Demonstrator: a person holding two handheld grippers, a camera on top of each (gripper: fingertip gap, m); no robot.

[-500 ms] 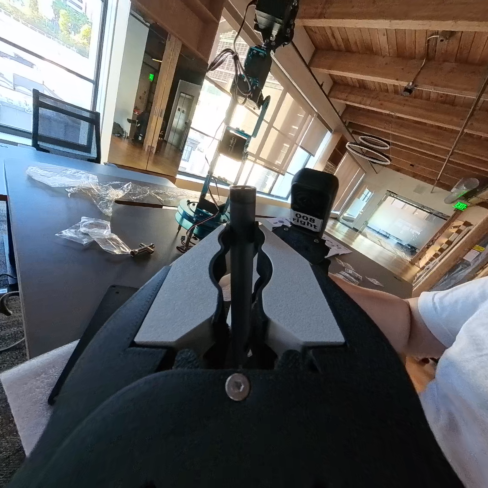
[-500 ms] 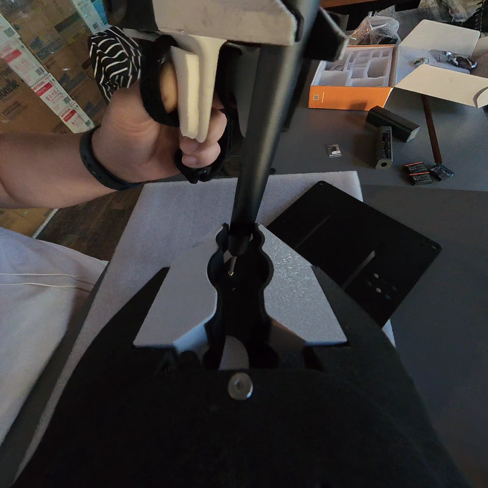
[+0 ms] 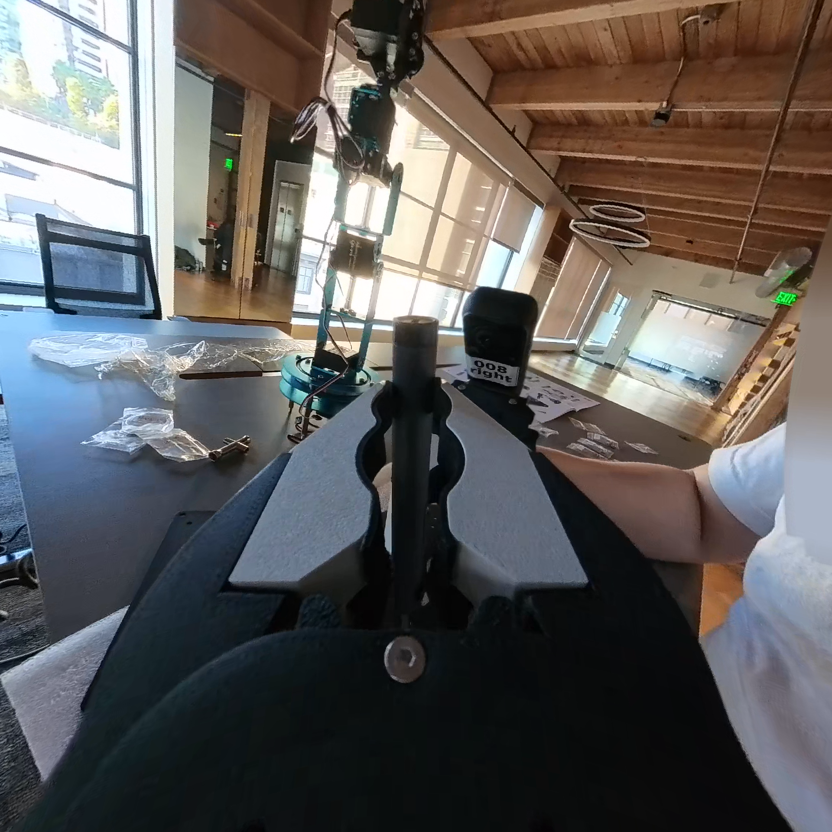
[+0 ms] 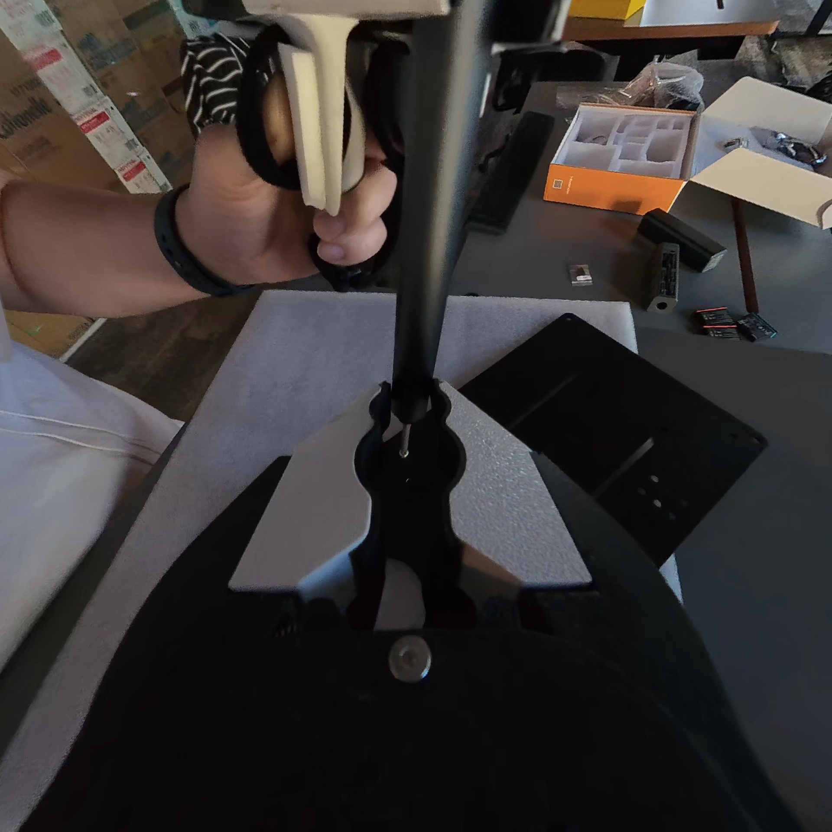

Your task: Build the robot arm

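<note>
Both grippers clench 1 black driver: left gripper grips its barrel, right gripper its lower end. The bit hangs just above a black plate on white foam.

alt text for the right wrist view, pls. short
The right gripper is shut on the lower end of a black rod, its thin metal tip just above a black plate lying on white foam. A hand holds the left gripper's handle higher up; an orange box sits behind.
</note>
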